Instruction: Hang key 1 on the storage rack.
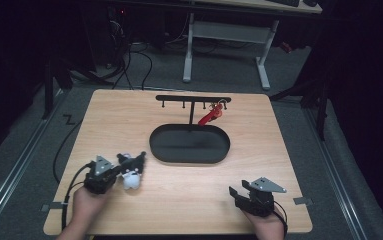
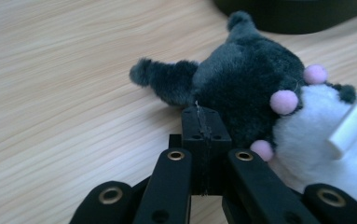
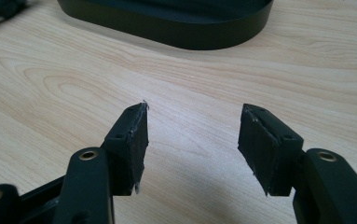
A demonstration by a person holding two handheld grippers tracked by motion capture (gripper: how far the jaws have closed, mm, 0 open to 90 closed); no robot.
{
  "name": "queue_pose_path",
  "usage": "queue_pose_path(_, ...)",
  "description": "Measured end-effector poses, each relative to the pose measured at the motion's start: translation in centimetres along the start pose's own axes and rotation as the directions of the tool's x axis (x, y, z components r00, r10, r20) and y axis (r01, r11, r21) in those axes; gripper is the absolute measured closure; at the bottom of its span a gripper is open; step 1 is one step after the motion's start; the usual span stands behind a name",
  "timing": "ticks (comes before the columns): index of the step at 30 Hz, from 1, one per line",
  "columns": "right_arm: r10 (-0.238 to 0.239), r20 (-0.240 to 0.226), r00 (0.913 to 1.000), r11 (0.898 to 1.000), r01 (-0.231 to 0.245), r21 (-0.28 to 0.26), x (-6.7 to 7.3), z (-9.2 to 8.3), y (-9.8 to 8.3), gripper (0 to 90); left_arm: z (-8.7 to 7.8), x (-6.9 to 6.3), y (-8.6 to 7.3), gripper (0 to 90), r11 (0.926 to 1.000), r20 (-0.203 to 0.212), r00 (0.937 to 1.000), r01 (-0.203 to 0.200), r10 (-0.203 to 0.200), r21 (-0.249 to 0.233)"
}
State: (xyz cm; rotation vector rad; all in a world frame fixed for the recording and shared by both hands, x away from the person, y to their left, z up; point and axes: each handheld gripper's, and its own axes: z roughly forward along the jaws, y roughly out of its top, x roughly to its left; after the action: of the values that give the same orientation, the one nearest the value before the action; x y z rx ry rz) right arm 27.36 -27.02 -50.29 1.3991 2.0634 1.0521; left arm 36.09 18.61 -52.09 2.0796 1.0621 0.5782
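Your left gripper [image 2: 205,122] jaws together beside the plush toy [image 2: 278,98], white tag [image 2: 352,126] unreadable, right gripper [image 3: 192,140] jaws apart over bare table [image 3: 50,84]

Left gripper [image 1: 121,170] has its jaws pressed together; right gripper [image 1: 236,194] rests with jaws parted.

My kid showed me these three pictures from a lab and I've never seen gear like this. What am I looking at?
A person sits at a wooden table, holding a two-jaw gripper in each hand. The wide picture comes from a camera above the table; the two close-ups come from cameras riding on the grippers. The left gripper has its jaws shut; a thin thread seems pinched there, right against a plush toy lying on the table. The right gripper is open and holds nothing. Farther back sit a black oval tray and a rack with a red keychain hanging from it.
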Motion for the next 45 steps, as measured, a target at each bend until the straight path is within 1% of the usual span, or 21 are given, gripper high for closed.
queue_pose_path(3,0.0,-0.001,1.0,1.0,0.0,0.002,-0.3,0.0,-0.1,43.0,1.2,-2.7,1.0,90.0,0.9987,0.051,0.9974,-0.051,0.051,-0.001)
queue_pose_path(5,0.004,-0.002,1.0,1.0,-0.004,0.003,-0.5,0.0,-0.1,43.0,1.8,-4.6,1.4,90.0,0.9963,0.092,0.9921,-0.085,0.085,0.002)
queue_pose_path(6,0.004,-0.002,1.0,1.0,-0.004,0.003,-0.5,0.0,-0.1,43.0,1.8,-4.6,1.4,90.0,0.9963,0.092,0.9921,-0.085,0.085,0.002)
queue_pose_path(8,0.007,-0.007,1.0,1.0,-0.007,0.006,-0.6,0.0,-0.2,43.0,2.5,-7.9,1.9,90.0,0.991,0.147,0.9803,-0.134,0.132,0.004)
queue_pose_path(9,0.012,-0.008,0.9999,1.0,-0.012,0.006,-0.6,0.0,-0.2,43.0,2.7,-9.1,2.1,90.0,0.9887,0.163,0.9755,-0.15,0.148,0.001)
queue_pose_path(10,0.012,-0.008,0.9999,1.0,-0.012,0.006,-0.6,0.0,-0.2,43.0,2.7,-9.1,2.1,90.0,0.9887,0.163,0.9755,-0.15,0.148,0.001)
queue_pose_path(11,0.019,-0.007,0.9998,1.0,-0.019,0.005,-0.7,-0.1,-0.2,43.1,3.0,-11.2,2.6,90.0,0.9832,0.195,0.9641,-0.182,0.18,-0.009)
queue_pose_path(14,0.014,-0.007,0.9999,1.0,-0.014,0.001,-0.8,-0.2,-0.2,43.1,3.4,-13.7,3.2,89.9,0.978,0.226,0.9519,-0.206,0.208,-0.03)
queue_pose_path(18,0.022,-0.01,0.9997,1.0,-0.022,-0.001,-0.8,-0.2,-0.2,43.1,3.4,-14.3,3.2,89.9,0.9797,0.236,0.951,-0.198,0.2,-0.031)
queue_pose_path(20,0.017,-0.009,0.9998,1.0,-0.017,-0.004,-0.9,-0.3,-0.3,43.1,2.3,-13.7,2.4,89.8,0.9861,0.244,0.9554,-0.163,0.166,-0.032)
queue_pose_path(22,0.022,-0.007,0.9997,1.0,-0.022,0.001,-0.9,-0.4,-0.3,43.1,1.4,-13.6,2.0,89.9,0.9877,0.259,0.9533,-0.152,0.156,-0.035)
queue_pose_path(26,0.032,-0.009,0.9995,0.999,-0.032,0.008,-1.1,-0.2,-0.3,43.1,1.1,-15.2,2.3,89.9,0.9843,0.309,0.9346,-0.171,0.176,-0.045)
queue_pose_path(29,0.028,0.001,0.9996,1.0,-0.028,0.004,-1.1,-0.3,-0.3,43.1,2.3,-17.0,3.1,89.9,0.9793,0.331,0.9218,-0.197,0.201,-0.047)
queue_pose_path(33,0.05,0.01,0.9987,0.999,-0.05,0.004,-1.6,-0.5,-0.5,43.1,3.8,-18.6,4.1,89.8,0.9783,0.346,0.9154,-0.201,0.206,-0.05)
queue_pose_path(35,0.064,0.012,0.9979,0.998,-0.064,0.003,-2.0,-0.6,-0.8,43.2,4.9,-20.0,5.0,89.8,0.9776,0.37,0.9054,-0.205,0.208,-0.048)
queue_pose_path(36,0.064,0.012,0.9979,0.998,-0.064,0.003,-2.0,-0.6,-0.8,43.2,4.9,-20.0,5.0,89.8,0.9776,0.37,0.9054,-0.205,0.208,-0.048)
queue_pose_path(37,0.066,0.012,0.9977,0.998,-0.066,0.003,-2.2,-0.6,-0.8,43.2,5.3,-20.8,5.4,89.8,0.975,0.385,0.8967,-0.216,0.219,-0.052)
queue_pose_path(38,0.077,0.014,0.997,0.997,-0.077,0.003,-2.3,-0.6,-0.9,43.2,5.4,-21.3,5.6,89.8,0.9736,0.39,0.8926,-0.221,0.226,-0.056)
queue_pose_path(39,0.08,0.014,0.9967,0.997,-0.08,0.003,-2.5,-0.6,-0.9,43.3,5.6,-22.4,6.0,89.8,0.9702,0.407,0.8816,-0.234,0.239,-0.064)
queue_pose_path(42,0.085,0.019,0.9962,0.996,-0.085,0.002,-2.7,-0.7,-1.0,43.3,5.8,-23.1,6.4,89.8,0.9684,0.414,0.876,-0.236,0.248,-0.079)
queue_pose_path(45,0.093,0.023,0.9954,0.996,-0.093,-0.003,-2.9,-0.8,-1.1,43.3,5.6,-22.5,6.2,88.7,0.9716,0.414,0.8792,-0.221,0.236,-0.084)
